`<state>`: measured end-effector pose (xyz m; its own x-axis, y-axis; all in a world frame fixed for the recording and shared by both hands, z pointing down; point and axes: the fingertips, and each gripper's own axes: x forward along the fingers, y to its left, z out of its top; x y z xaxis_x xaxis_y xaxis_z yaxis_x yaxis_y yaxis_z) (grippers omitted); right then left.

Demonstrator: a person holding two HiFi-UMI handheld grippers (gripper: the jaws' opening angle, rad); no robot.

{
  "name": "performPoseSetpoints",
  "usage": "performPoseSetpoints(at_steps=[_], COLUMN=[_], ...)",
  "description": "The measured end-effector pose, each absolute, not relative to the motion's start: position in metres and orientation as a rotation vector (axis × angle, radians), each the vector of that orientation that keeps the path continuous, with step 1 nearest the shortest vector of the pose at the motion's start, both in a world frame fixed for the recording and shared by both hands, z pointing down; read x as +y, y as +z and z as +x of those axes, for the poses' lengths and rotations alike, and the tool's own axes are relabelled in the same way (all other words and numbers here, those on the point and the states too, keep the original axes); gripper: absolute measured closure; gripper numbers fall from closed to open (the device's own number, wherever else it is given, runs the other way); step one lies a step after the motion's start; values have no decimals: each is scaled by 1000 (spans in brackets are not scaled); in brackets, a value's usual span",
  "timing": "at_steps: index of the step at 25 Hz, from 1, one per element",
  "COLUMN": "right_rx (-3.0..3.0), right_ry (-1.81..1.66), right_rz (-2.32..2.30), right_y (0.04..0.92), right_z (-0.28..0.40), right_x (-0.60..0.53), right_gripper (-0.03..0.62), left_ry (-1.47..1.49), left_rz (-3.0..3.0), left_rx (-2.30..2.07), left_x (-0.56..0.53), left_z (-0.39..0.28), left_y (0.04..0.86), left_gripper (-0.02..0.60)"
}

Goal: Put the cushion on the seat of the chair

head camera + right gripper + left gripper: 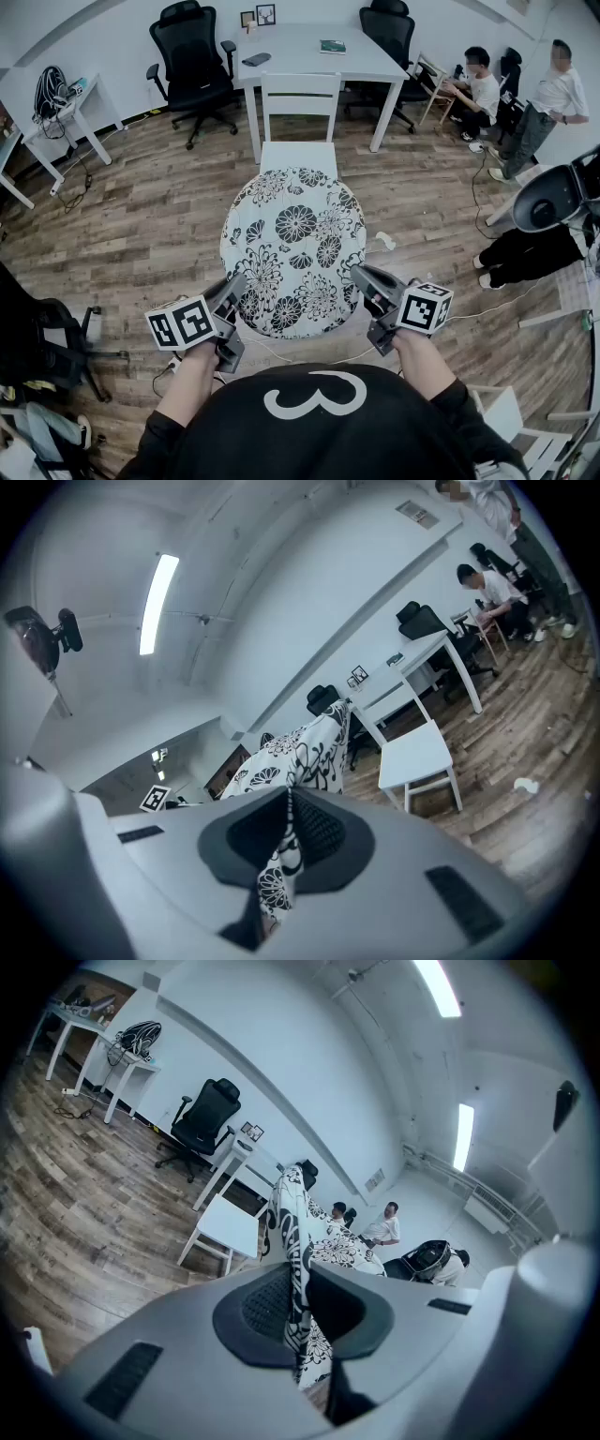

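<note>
A round white cushion (292, 250) with a black flower print hangs flat in the air in front of me, held by both grippers. My left gripper (236, 285) is shut on its near left edge; the fabric (298, 1269) is pinched between the dark pads. My right gripper (358, 276) is shut on its near right edge, with the cloth (292, 841) clamped between its pads. The white wooden chair (299, 122) stands just beyond the cushion, its seat (298, 155) partly hidden by the cushion's far edge. It also shows in the gripper views: chair (225, 1225), chair (420, 752).
A white table (309, 56) stands behind the chair, with black office chairs (192, 61) around it. Two people (480, 89) are at the right. A small white desk (70, 108) is at the left. Cables and a scrap (382, 242) lie on the wood floor.
</note>
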<state>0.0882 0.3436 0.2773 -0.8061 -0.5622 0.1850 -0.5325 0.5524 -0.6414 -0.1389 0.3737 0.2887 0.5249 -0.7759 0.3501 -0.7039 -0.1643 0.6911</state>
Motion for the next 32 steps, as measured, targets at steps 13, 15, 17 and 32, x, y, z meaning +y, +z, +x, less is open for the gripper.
performPoseSetpoints(at_steps=[13, 15, 17, 32], right_rx=[2694, 2678, 2669, 2669], right_ry=[-1161, -1177, -1185, -1391], right_rz=[-936, -926, -919, -865], right_y=[294, 297, 296, 345], right_z=[86, 86, 87, 125], right_x=[338, 339, 339, 60], right_gripper=[574, 574, 574, 574], left_ry=[-82, -80, -71, 27], left_rz=[1908, 1902, 1894, 1742], left_rx=[-1216, -1223, -1234, -1259], left_x=[364, 366, 369, 100], left_z=[-142, -144, -145, -102], left_y=[303, 307, 308, 356], left_gripper=[538, 538, 538, 538])
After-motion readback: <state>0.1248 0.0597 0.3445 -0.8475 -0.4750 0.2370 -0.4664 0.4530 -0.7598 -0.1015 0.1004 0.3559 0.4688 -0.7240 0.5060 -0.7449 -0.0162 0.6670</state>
